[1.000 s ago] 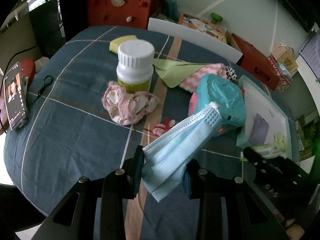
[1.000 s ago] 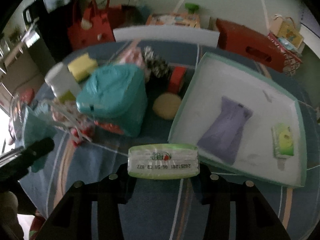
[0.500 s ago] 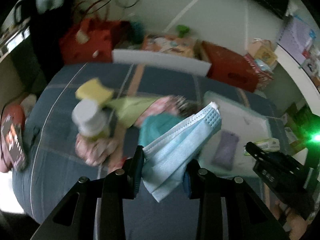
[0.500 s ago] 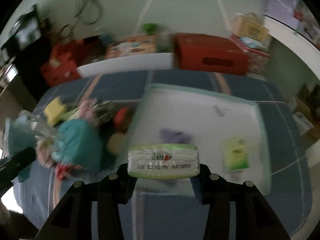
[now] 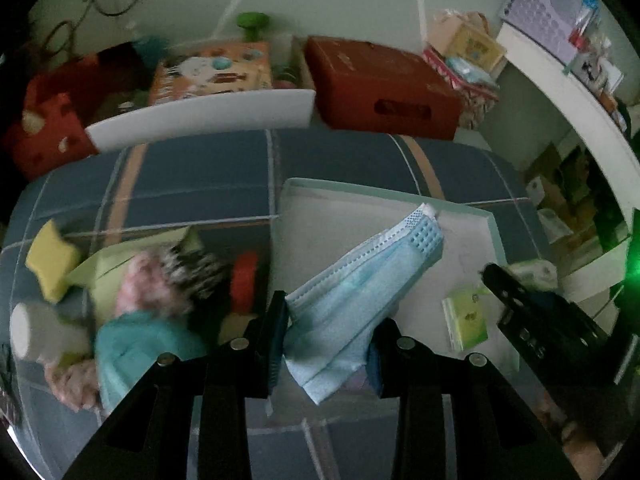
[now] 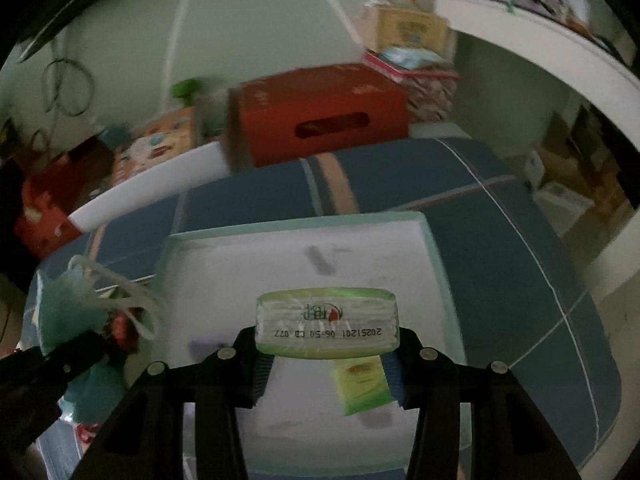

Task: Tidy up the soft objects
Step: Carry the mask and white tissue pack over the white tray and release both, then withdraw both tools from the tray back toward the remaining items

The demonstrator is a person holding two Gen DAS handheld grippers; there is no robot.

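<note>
My left gripper is clamped on the blue face mask, whose long axis slants up to the far right over the white tray. My right gripper pinches the tissue pack crosswise, directly above the tray's near half. Both loads sit over the tray floor, so I judge release comes next; a green packet already lies inside.

Tray right of the clutter on the table. Tissue packet lying in tray, near right. Sponge far left, bottle nearer. Box behind table.
</note>
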